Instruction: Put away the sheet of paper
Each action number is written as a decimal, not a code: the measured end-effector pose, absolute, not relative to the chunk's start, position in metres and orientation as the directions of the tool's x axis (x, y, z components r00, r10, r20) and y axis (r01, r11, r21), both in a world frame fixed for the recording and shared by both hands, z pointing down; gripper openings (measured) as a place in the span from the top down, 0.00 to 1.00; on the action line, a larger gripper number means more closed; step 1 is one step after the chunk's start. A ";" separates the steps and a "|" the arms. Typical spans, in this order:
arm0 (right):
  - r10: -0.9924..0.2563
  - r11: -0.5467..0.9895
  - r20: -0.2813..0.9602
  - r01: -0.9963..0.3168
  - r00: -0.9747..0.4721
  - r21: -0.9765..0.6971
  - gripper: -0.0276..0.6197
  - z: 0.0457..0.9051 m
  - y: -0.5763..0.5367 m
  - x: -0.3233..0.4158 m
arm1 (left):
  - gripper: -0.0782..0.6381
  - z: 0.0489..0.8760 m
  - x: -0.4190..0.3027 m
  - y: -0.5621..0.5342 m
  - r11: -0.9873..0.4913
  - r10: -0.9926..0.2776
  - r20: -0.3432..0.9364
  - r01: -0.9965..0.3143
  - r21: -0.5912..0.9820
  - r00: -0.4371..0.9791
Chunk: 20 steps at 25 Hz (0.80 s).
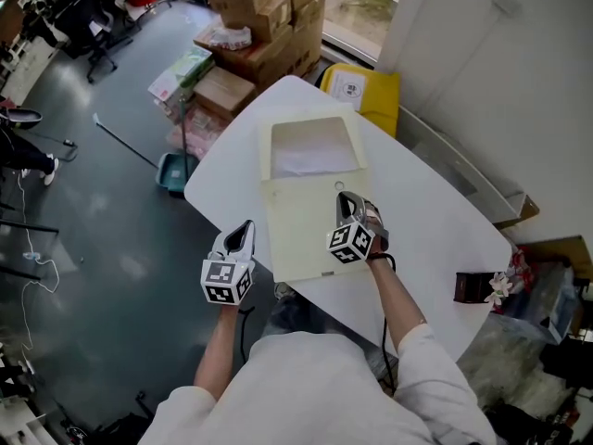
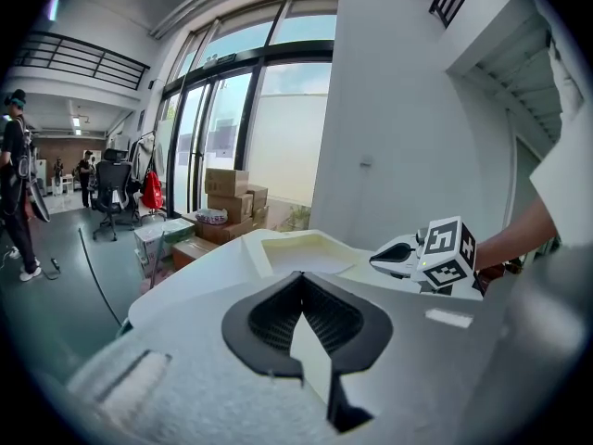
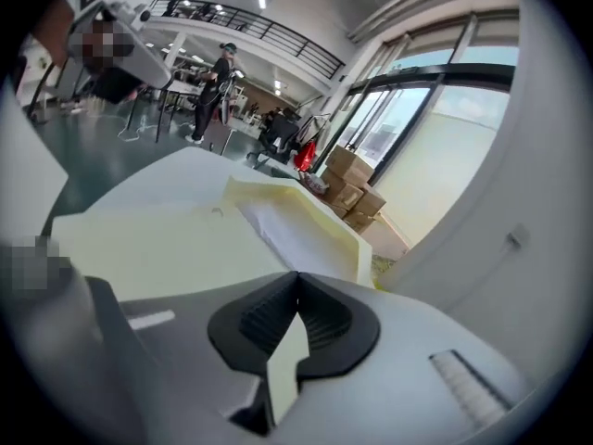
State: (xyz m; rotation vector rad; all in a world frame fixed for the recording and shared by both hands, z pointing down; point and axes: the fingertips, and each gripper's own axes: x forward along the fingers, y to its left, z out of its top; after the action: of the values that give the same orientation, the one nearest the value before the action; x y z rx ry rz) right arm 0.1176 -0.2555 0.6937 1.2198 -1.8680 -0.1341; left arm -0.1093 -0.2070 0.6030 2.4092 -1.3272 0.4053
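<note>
A white sheet of paper (image 1: 310, 160) lies inside a shallow cream box (image 1: 276, 137) on the white table (image 1: 435, 221). The box's flat lid (image 1: 296, 239) is folded open toward me. My right gripper (image 1: 345, 197) hovers over the lid's far part, near a small clasp, with its jaws shut and nothing visible between them. In the right gripper view the paper (image 3: 296, 235) lies ahead of the shut gripper (image 3: 296, 281). My left gripper (image 1: 243, 230) is at the table's left edge, beside the lid, shut and empty. Its own view shows the box (image 2: 306, 248) and the right gripper (image 2: 380, 258) ahead.
Stacked cardboard boxes (image 1: 269, 17) and a yellow bin (image 1: 366, 91) stand beyond the table's far end. A teal dustpan (image 1: 173, 172) lies on the floor at left. A dark object with flowers (image 1: 477, 287) sits at the table's right end. People stand far off in the hall.
</note>
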 end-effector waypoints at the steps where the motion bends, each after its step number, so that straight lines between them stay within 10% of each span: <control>1: -0.791 0.489 0.596 -0.728 -0.138 0.480 0.95 0.687 -0.252 0.119 | 0.88 0.600 -0.106 -0.207 -0.500 -0.749 0.408 -0.849 0.170 0.522; 20: -0.905 0.239 0.395 -0.957 -0.159 0.164 0.96 0.581 -0.157 0.154 | 0.88 0.562 -0.076 -0.193 -0.542 -0.766 0.327 -0.830 0.132 0.553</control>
State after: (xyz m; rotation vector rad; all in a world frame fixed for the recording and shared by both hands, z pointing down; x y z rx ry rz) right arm 0.1537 -0.1570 0.5807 1.7056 -2.1090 0.1725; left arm -0.0757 -0.1925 0.5620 2.5192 -1.3266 0.3348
